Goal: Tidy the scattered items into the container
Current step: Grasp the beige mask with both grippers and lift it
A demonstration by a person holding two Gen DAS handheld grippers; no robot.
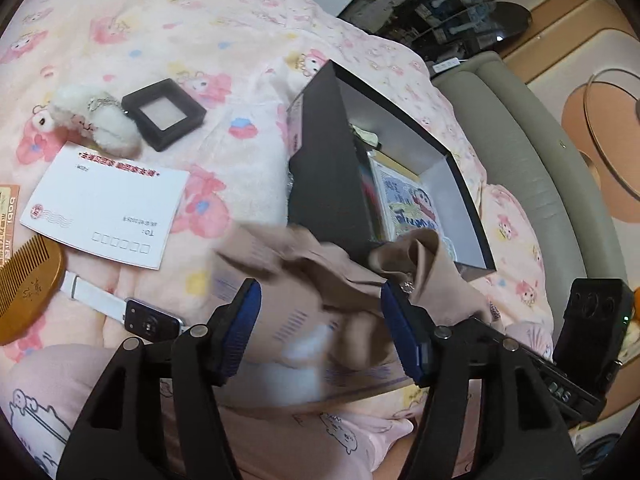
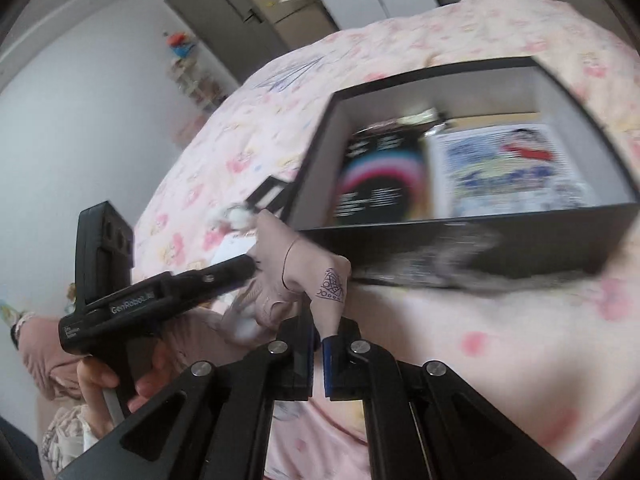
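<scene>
Glove (image 2: 288, 276), pale dusty-pink fabric with a dark line-drawn emblem printed on one fingertip, is hanging crumpled just in front of the black box (image 2: 460, 248), at the box's 7 o'clock corner in the right wrist view. Right gripper (image 2: 318, 356) is pinching the tip of that printed finger, its blue-padded jaws pressed together on the cloth. Left gripper (image 1: 320, 320) is standing with its jaws apart; the glove (image 1: 320, 280) is lying blurred between the blue pads, and whether either pad is touching the cloth cannot be told. In the left wrist view the glove is sitting at 6 o'clock of the box (image 1: 332, 184), one folded lobe leaning against the near rim.

The box is showing a dark outer wall and pale grey inner walls, with printed cards lying flat inside. It is resting on a pink cartoon-print quilt (image 1: 200, 20). At 9 o'clock of the box are lying a white plush keychain (image 1: 94, 120), a small black square case (image 1: 163, 114), a white postcard (image 1: 108, 204), a wooden comb (image 1: 26, 288) and a white-strapped watch (image 1: 128, 312).
</scene>
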